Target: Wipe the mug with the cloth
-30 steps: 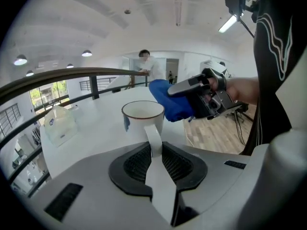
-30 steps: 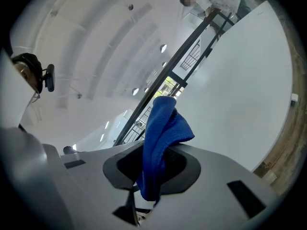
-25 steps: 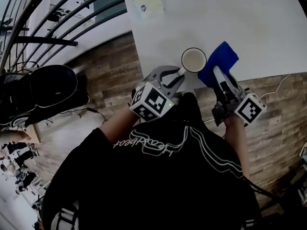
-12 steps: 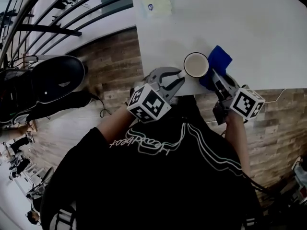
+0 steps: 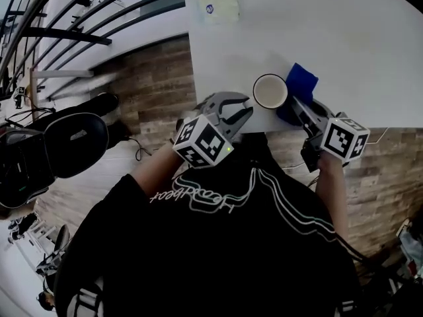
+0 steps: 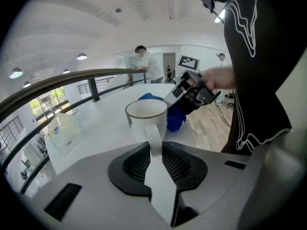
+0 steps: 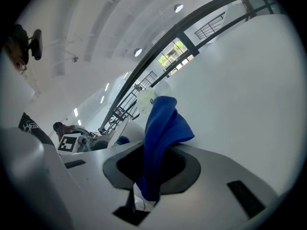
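1. White tabletop (image 5: pixel 344 38) fills the upper right of the head view, with plank floor (image 5: pixel 155 91) and a dark railing (image 5: pixel 73 25) to its left. The white mug (image 5: pixel 270 91) stands upright near the table's near edge.
2. The left gripper (image 5: pixel 246 105) has its jaws closed on the mug's handle (image 6: pixel 154 137). For a good wipe this hold should probably stay firm, so that the mug neither turns nor tips under pressure.
3. The right gripper (image 5: pixel 299 107) pinches the blue cloth (image 5: pixel 302 83), and a bunched fold stands out past its jaws, just beside the mug's right wall. Whether they touch cannot be told. The soft fold should likely be pressed flat and swept round the wall, with the hard jaws kept off the ceramic.
4. The left gripper slants down toward the table, its marker cube nearest the body.
5. The right gripper reaches in from the lower right at a shallower slant.
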{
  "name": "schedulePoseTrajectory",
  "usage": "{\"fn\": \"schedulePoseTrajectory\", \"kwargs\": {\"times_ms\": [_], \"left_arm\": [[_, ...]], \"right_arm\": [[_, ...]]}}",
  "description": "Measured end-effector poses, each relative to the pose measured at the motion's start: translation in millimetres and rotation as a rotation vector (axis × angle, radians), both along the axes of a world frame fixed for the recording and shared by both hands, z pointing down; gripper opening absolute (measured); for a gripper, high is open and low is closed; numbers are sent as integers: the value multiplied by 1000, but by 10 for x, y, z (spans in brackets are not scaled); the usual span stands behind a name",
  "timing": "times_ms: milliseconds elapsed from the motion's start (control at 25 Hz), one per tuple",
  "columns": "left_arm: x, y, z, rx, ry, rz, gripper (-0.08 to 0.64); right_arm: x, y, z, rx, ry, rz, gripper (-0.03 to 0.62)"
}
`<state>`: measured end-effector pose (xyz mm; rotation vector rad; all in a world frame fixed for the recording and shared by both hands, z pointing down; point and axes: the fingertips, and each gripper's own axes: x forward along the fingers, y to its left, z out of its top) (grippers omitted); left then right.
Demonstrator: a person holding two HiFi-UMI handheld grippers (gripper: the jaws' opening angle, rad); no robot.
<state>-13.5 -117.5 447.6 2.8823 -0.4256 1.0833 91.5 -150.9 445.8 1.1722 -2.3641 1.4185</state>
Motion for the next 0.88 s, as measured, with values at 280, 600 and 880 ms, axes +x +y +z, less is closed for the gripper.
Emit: {"fn": "schedulePoseTrajectory", "kwargs": {"times_ms": [280, 600, 880], "left_arm": [[-88, -133, 24, -2, -27, -17, 72], [-135, -181, -10, -8, -29, -72, 72], [-307, -479, -11, -76, 53, -198, 72]], "right_arm": [[96, -71, -410, 89, -115, 2, 64], [112, -37, -645, 141, -193, -18, 64], [-121, -184, -584, 133, -221, -48, 64]]}}
